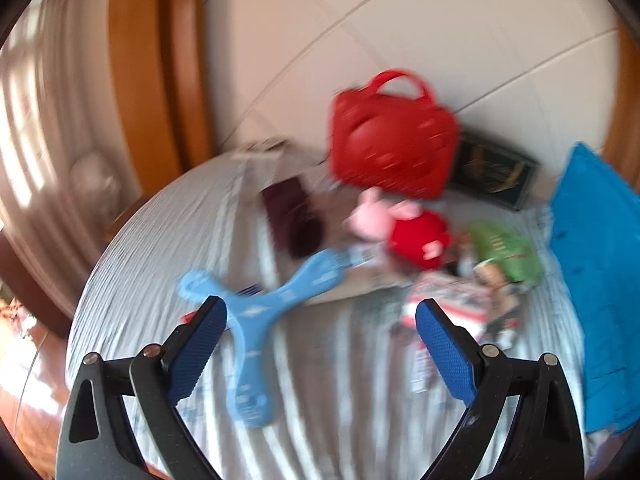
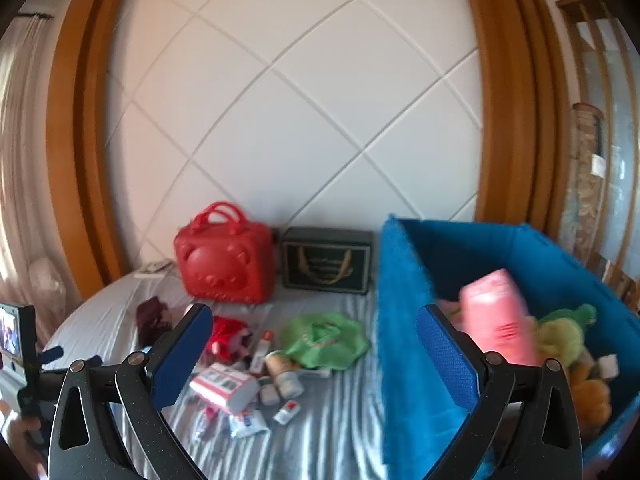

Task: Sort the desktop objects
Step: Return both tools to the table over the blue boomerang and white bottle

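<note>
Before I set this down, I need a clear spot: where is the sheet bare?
Bare striped sheet lies in front of the small clutter, beside the blue bin. More lies left of the dark red pouch. It is crowded from the pouch to the green bag, below the red case.

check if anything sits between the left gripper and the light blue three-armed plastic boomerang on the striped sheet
Nothing visible blocks it. The left gripper is open, and the light blue three-armed plastic boomerang lies flat on the striped sheet just ahead, one arm running past the left finger. The cluttered small items lie off to the right.
</note>
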Available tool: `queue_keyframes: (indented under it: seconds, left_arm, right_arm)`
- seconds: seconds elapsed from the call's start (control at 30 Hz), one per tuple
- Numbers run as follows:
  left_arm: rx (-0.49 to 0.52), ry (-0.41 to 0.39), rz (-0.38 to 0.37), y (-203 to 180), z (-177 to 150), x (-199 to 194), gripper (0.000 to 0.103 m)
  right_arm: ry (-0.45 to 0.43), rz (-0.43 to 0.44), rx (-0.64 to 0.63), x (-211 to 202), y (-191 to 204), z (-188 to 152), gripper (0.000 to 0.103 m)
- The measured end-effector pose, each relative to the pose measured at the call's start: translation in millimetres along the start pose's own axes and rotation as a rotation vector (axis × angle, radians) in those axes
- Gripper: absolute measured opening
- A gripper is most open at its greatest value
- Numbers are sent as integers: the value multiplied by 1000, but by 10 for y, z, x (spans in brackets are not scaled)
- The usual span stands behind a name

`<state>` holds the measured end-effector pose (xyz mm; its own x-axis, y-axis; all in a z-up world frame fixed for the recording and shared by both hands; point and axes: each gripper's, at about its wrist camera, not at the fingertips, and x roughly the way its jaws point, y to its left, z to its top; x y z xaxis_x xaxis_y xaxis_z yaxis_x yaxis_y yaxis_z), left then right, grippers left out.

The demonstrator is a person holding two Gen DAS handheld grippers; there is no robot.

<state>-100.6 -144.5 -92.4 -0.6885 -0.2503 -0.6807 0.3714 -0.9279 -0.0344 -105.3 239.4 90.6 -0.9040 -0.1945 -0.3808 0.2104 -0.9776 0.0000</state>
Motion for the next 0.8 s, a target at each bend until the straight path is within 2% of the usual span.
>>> queue_keyframes:
  seconds: [0.2, 0.37, 0.5, 0.63, 0.7, 0.8]
  left_arm:
    - [-22, 59, 76, 529, -131, 301, 97]
    - [-57, 169, 103, 850, -310, 716, 97]
    - [-95, 182, 76, 974, -481, 954, 97]
    - [-112, 196, 95, 1011, -634, 1228, 97]
    - [-103, 219, 116, 1009, -695, 1359, 91]
    - [-109, 233, 121, 1007, -739, 1502, 89]
  right_arm:
    - [91, 5, -36, 430, 311, -308, 103]
    - [177, 13, -52, 780, 447, -635, 103]
    - [264, 7, -47, 1103, 434, -927, 103]
    - [392, -36, -12, 1471, 316, -1283, 103]
    - [459, -48, 12, 1645, 234, -1455, 103]
    - [542, -83, 14, 1866, 164, -1700, 103]
